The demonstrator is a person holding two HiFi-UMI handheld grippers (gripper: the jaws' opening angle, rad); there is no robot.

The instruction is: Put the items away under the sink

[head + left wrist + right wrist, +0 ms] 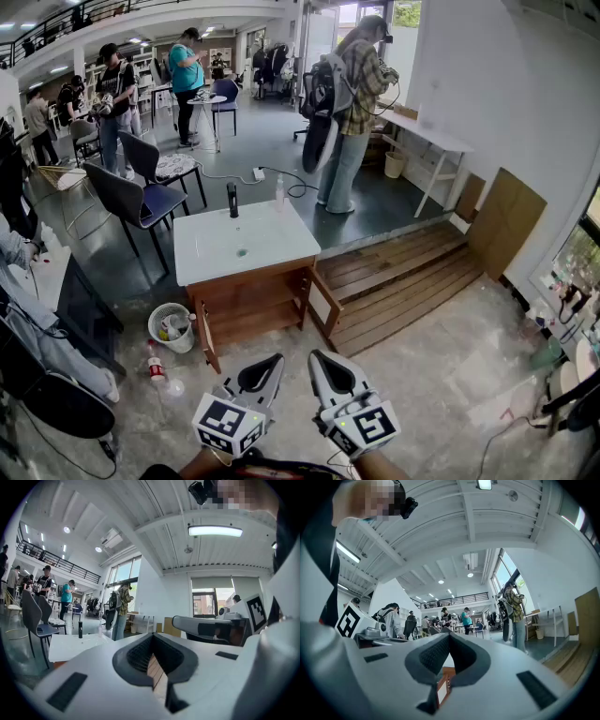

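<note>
Sink top (211, 253) is white and sits on a wooden cupboard (248, 305) in the middle of the room. The cupboard's 2 doors hang open. A black tap (232, 200) and a clear bottle (279, 192) stand at the far edge of the top. On the floor to the left of the cupboard sits a white basket (170, 326) with things in it. A small bottle (155, 364) stands near it.

The left gripper (270, 364) and the right gripper (321, 364) are held low, side by side, well back from the cupboard. Both have their jaws pressed together with nothing between them.

I think nothing is put away yet. The jaws must open before a grab, or they will just bump things. A poke could knock the small bottle over and make it roll. The basket could tip and spill if it is pinched by 1 thin edge. An open door could get hit on the way in.
</note>
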